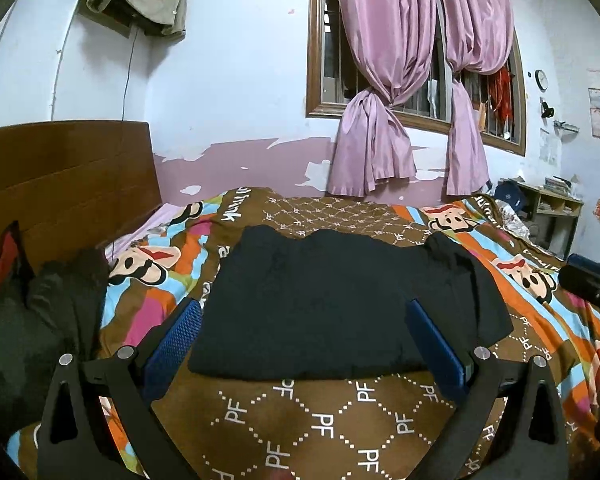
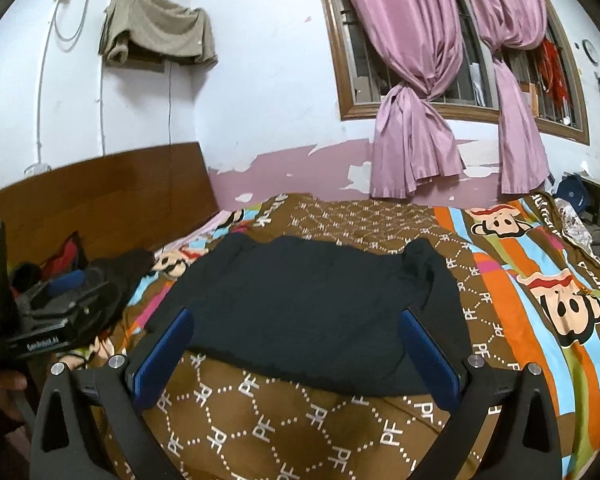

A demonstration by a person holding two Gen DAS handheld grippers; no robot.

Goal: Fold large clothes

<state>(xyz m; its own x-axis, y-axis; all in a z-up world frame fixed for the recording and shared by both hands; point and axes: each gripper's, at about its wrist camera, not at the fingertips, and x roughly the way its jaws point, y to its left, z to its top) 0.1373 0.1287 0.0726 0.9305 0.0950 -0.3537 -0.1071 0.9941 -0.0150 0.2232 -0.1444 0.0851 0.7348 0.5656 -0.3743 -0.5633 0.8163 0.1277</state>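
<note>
A black garment [image 1: 332,304] lies folded into a rough rectangle on the patterned bedspread [image 1: 340,420]; it also shows in the right wrist view [image 2: 312,304]. Its right side has a bunched flap [image 1: 460,272]. My left gripper [image 1: 304,316] hovers open and empty over the garment's near edge, its blue pads [image 1: 172,344] wide apart. My right gripper [image 2: 296,324] is also open and empty above the garment's near edge. The left gripper's body [image 2: 44,320] shows at the left of the right wrist view; the right gripper's body [image 1: 592,284] shows at the right edge of the left wrist view.
A pile of dark clothes [image 1: 32,320] with a red item [image 1: 0,268] lies at the bed's left by the wooden headboard [image 1: 68,176]. Pink curtains [image 1: 388,80] hang at the window beyond the bed. A shelf [image 1: 548,208] stands at the far right.
</note>
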